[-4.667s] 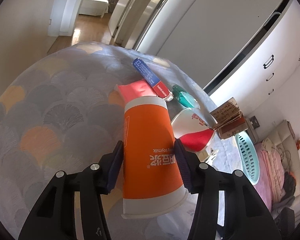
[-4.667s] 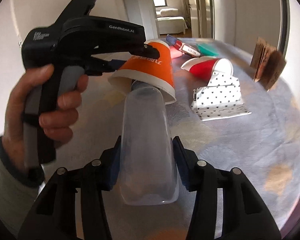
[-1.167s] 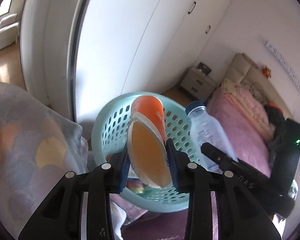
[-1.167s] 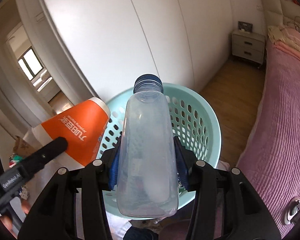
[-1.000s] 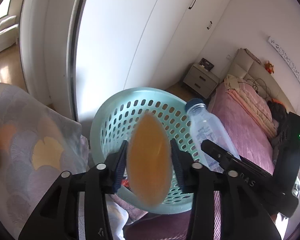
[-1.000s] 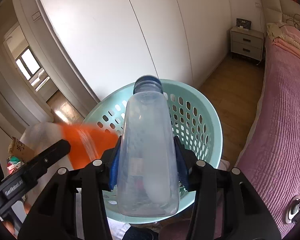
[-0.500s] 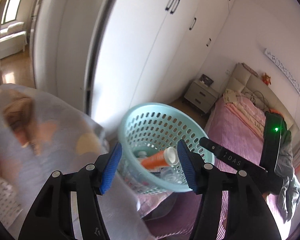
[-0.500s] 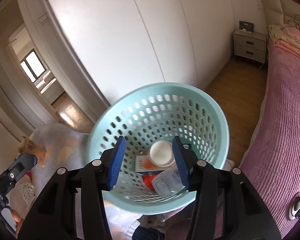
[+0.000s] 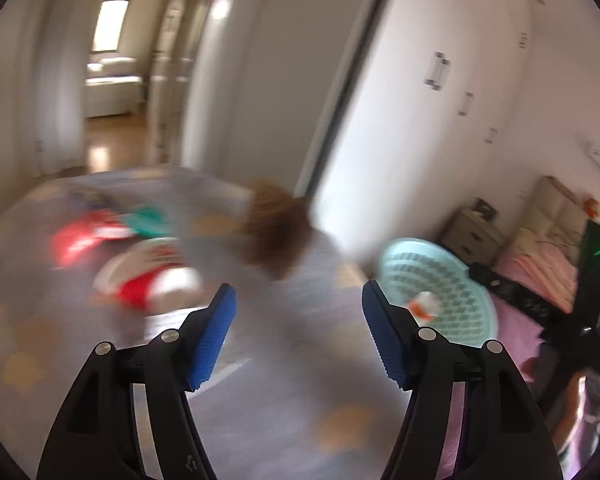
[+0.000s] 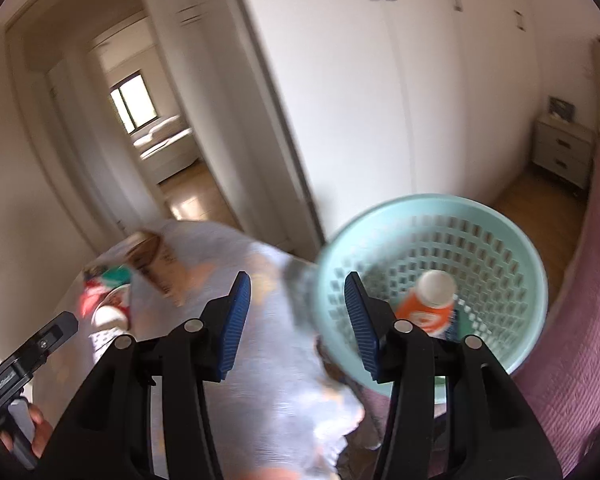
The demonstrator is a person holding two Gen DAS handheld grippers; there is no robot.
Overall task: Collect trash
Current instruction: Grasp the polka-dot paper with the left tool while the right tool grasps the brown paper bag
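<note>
Basket (image 10: 512,236) now with orange cup (image 10: 428,308); both tools empty.

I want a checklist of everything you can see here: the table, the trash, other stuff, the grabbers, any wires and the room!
Surface: table under a patterned grey cloth; picture blurred.
Job's things: teal basket beside the table holds the orange cup; red-and-white cup, red item, teal item and brown cardboard lie on the table.
Clutter: nothing seen.
Grippers: left gripper open, empty, jaws just been opening; right gripper open, empty.
Cables: nothing seen.
Surroundings: white wardrobes, nightstand, pink bed, doorway.
</note>
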